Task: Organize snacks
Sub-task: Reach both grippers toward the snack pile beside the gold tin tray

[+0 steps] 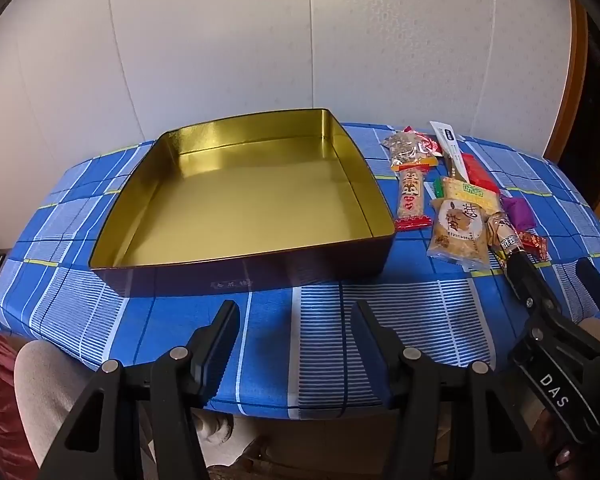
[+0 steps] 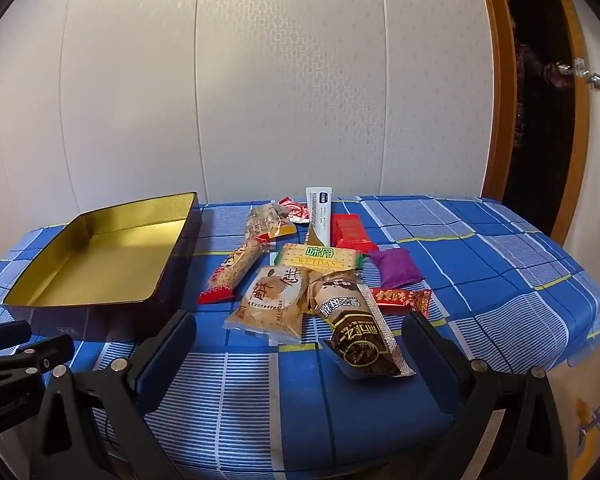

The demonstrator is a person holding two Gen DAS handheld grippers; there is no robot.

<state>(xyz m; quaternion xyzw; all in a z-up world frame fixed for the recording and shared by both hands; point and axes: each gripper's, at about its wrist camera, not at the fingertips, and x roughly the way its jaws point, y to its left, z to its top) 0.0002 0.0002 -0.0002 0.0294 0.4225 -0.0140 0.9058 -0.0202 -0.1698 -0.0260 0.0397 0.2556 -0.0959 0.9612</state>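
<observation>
Snacks (image 2: 320, 276) lie in a loose, overlapping heap on the blue checked cloth (image 2: 480, 248), just beside the empty gold-lined tin (image 2: 112, 256). Your right gripper (image 2: 300, 340) hangs near the heap with jaws spread wide around nothing; the brown packet (image 2: 356, 332) lies closest between them. Your left gripper (image 1: 296, 332) sits before the tin, jaws parted and empty. Watch the overlap: closing on the brown packet may drag the round-label biscuit pack (image 2: 272, 300) along, and slick wrappers can slip out over the table edge.
</observation>
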